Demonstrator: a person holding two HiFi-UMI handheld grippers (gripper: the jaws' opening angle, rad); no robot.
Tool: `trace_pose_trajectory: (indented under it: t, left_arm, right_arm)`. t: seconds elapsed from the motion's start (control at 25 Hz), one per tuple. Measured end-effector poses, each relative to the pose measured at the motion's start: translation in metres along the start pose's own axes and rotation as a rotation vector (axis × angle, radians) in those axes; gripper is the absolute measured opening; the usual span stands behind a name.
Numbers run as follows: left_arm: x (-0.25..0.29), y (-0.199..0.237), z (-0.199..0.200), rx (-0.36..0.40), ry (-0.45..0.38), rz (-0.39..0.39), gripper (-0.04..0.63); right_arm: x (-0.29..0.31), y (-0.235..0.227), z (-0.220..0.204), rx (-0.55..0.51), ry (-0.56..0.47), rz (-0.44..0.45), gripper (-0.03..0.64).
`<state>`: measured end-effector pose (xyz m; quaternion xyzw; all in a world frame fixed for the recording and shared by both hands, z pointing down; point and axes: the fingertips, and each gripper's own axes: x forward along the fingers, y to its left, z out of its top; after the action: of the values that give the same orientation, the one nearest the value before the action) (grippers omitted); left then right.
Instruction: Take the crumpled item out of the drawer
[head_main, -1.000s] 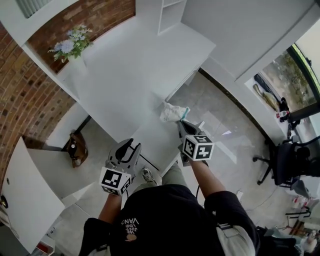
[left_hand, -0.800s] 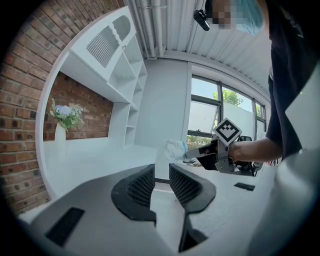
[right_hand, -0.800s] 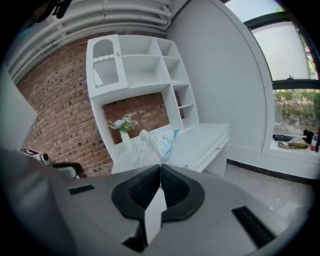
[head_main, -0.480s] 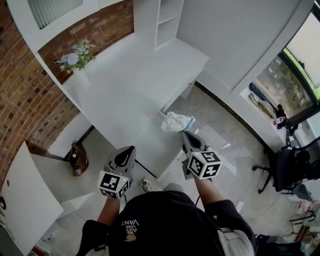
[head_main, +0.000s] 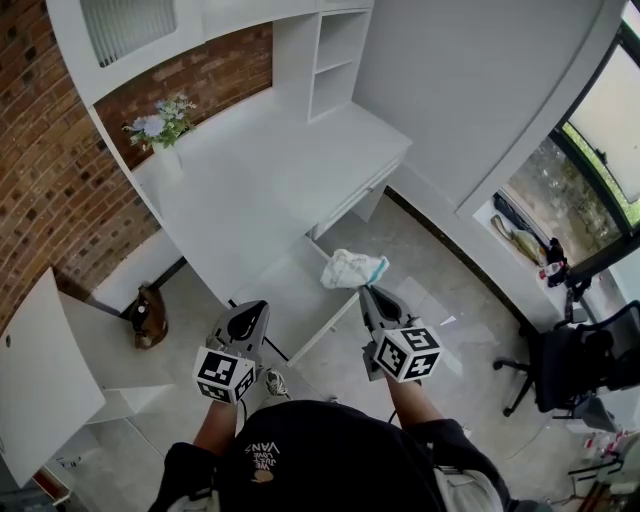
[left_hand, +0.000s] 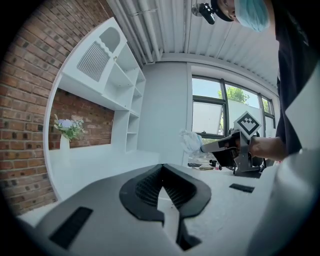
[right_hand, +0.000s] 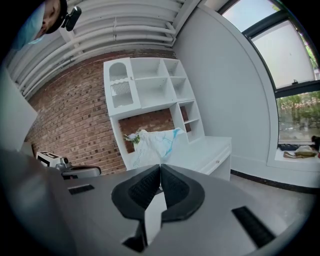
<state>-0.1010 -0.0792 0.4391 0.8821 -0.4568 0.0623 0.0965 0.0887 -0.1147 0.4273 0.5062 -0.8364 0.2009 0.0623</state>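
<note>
The crumpled item (head_main: 352, 268), a white wad with teal marks, hangs in the air past the desk's front edge, pinched at the tip of my right gripper (head_main: 364, 291). In the right gripper view the same wad (right_hand: 155, 142) sticks up beyond that gripper's (right_hand: 160, 176) closed jaws. My left gripper (head_main: 254, 310) is shut and empty, held low to the left of the right one. Seen from the left gripper (left_hand: 161, 186), the wad (left_hand: 191, 141) is off to the right. The desk's drawer (right_hand: 218, 161) is closed.
A white desk (head_main: 260, 190) runs along the brick wall, with a shelf unit (head_main: 335, 55) at its far end and a vase of flowers (head_main: 160, 125) on it. An office chair (head_main: 575, 355) stands at the right by the windows. Grey floor lies under my grippers.
The left gripper's jaws have gone from open to shut on nothing. The right gripper has kept the wad and drawn it slightly back from the desk.
</note>
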Motion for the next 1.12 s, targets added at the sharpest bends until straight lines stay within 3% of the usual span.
trace_pose_trajectory:
  t: [0.64,1.12]
  left_arm:
    - [-0.04,-0.087,-0.007,-0.016,-0.024,0.131,0.006]
    - [-0.063,-0.128,-0.017,-0.015,-0.026,0.188,0.006]
  right_arm:
    - [-0.097,-0.02,-0.019,-0.034,0.019,0.096,0.006]
    - [-0.131,-0.028,-0.039,-0.054,0.04,0.14,0.005]
